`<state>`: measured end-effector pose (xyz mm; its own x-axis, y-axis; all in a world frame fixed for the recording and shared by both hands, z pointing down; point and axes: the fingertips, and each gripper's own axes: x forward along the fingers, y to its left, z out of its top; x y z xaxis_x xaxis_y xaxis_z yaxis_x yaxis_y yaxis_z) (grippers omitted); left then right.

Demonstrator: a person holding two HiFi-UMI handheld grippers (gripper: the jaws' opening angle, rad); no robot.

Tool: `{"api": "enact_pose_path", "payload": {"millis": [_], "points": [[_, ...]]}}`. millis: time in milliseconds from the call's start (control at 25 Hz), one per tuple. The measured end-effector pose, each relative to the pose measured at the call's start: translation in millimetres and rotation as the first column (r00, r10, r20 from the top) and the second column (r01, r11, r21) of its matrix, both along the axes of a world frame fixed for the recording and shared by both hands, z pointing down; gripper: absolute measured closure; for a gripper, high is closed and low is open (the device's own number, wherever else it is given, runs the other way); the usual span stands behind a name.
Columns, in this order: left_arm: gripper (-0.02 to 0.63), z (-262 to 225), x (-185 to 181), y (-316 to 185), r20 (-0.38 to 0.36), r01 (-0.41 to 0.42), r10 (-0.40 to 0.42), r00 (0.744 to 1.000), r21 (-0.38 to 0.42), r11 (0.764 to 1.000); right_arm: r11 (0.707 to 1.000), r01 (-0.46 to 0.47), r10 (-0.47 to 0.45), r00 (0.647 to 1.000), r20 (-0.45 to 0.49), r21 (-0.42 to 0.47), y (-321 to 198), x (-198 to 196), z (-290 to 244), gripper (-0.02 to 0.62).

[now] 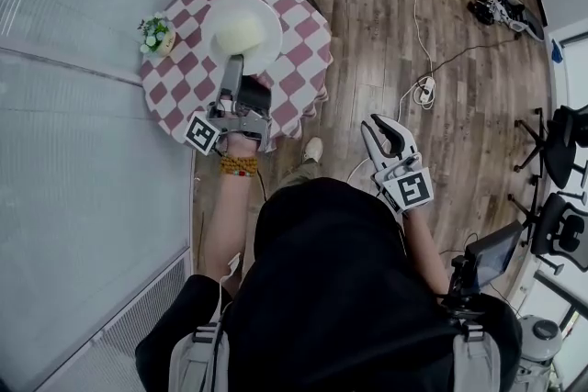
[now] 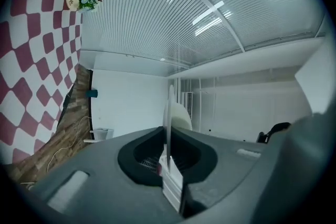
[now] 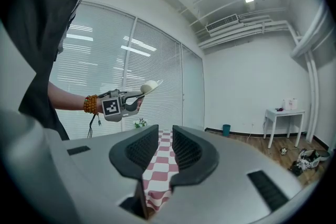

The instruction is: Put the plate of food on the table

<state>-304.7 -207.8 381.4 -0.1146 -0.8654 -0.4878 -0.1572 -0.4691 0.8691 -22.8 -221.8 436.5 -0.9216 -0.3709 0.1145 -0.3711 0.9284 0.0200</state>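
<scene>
At the left, the left tongs [image 1: 231, 73] pinch the near rim of a white plate [image 1: 269, 39], nearly pressed together on it. The plate carries a pale mound of food [image 1: 237, 32] and is held in the air over the red-and-white checked tabletop [image 1: 296, 80]. To the right, off the tabletop over the wooden floor [image 1: 367, 5], the right tongs [image 1: 384, 131] stand slightly spread with nothing between them.

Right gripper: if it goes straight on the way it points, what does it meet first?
Probably the checkered tablecloth, which shows straight ahead through the gap between the right gripper's open jaws. Nothing nearer appears in that line, though depth is hard to judge.
</scene>
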Motion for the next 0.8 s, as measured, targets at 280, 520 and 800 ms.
{"api": "enact_pose_path", "payload": {"millis": [280,520,800], "points": [[0.584,-8,-59,-32,0.042,0.054,-0.053,0.998,-0.012,0.998,1.0,-0.027,0.027,0.999,-0.031,-0.006,-9,-11,4,0.505],[0.584,-11,-108,-68,0.074,0.116,-0.111,0.991,-0.068,0.991,0.999,-0.044,0.044,0.998,-0.038,-0.025,-13,-12,13,0.505],[0.584,58,-150,-95,-0.018,0.164,-0.174,0.984,-0.263,0.951,0.996,-0.076,0.073,0.996,-0.056,-0.044,-19,-11,22,0.505]]}}
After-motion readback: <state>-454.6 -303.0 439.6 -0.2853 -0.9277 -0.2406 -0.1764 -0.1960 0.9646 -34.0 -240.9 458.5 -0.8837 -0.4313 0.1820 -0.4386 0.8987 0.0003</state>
